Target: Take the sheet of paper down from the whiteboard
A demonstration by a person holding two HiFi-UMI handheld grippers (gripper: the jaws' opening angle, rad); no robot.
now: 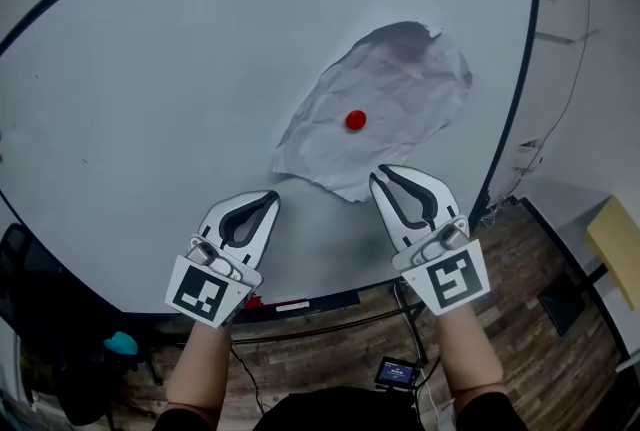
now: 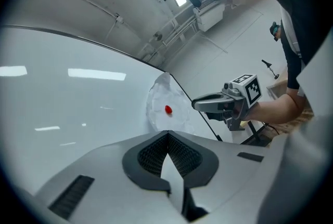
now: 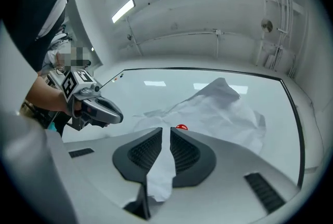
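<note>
Red is what I watch here: one small red magnet (image 1: 355, 120) pins the crumpled sheet of paper (image 1: 385, 109) near its middle to the whiteboard (image 1: 150, 69), right of centre, close to the board's right frame. The sheet's edges are loose and wrinkled, and the top appears to lift off the board.

Both tongs are raised toward the board just below the sheet. The left tongs (image 1: 272, 197) are closed tight with nothing in them, tip over bare board, beside and below the sheet's lower left corner. The right tongs (image 1: 378, 176) show only a thin slit between the pads, nothing clamped, tip right at the lower edge of the sheet.

My worries from here, as I judge them:
- Pulling the paper while the magnet sits on it would likely tear it at the pinned spot, since it is already creased there.
- Neither pair is wide enough to take the magnet or an edge; pushing in like this would only shove the sheet and crumple it further.
- If the magnet is knocked off without a hold on the sheet, both could drop to the floor below.
- A magnet pinched off-centre may squirt out of the pads.
</note>
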